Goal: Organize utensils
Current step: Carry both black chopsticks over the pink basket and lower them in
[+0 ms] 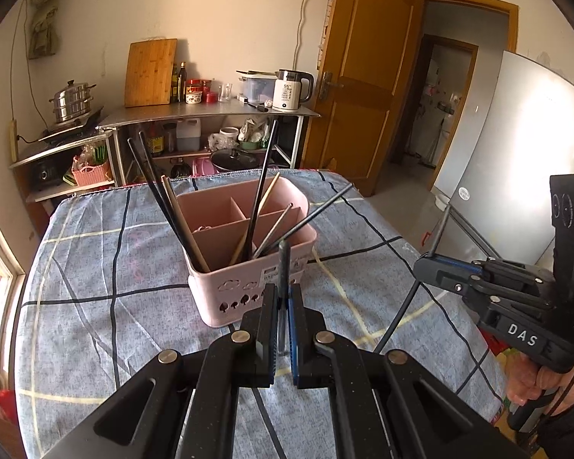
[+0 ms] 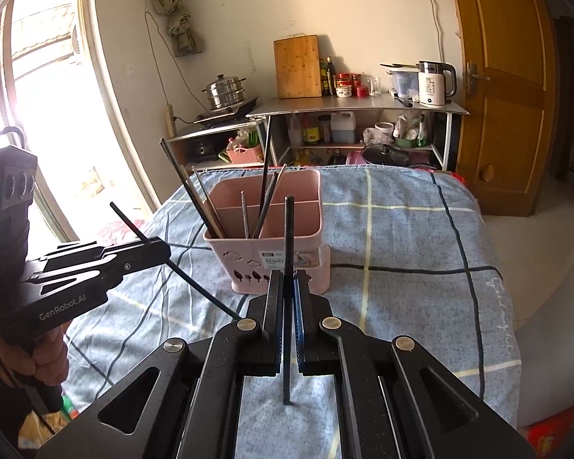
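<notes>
Worktop [image 2: 421, 229]: draped in a blue-grey checked cloth; it carries everything below.

Pink basket [image 1: 248, 290]: a divided plastic holder standing upright near the middle of the worktop, just ahead of both my grippers. Light, I judge, and apt to tip if a stick is pushed in sideways.

Sorted chopsticks [image 1: 262, 191]: a mix of dark and pale sticks leaning out of the basket's compartments at loose angles.

Left gripper [image 1: 283, 306]: jaws nearly closed, pinching one dark chopstick [image 1: 283, 267] near its middle; the stick stands upright, top end just short of the basket's near wall.

Right gripper [image 2: 287, 294]: jaws likewise drawn in on a second dark chopstick [image 2: 288, 237], held upright, lower end hanging below the jaws over the cloth.

Handling, both sticks: thin, stiff, very light, and probably smooth enough to pivot in a pinch. A mid-length hold seems right, since it keeps the stick from swinging. Lowering tip-first into a free compartment calls for care, as the leaning sticks crowd the openings and a glancing touch could knock them or shift the basket.
</notes>
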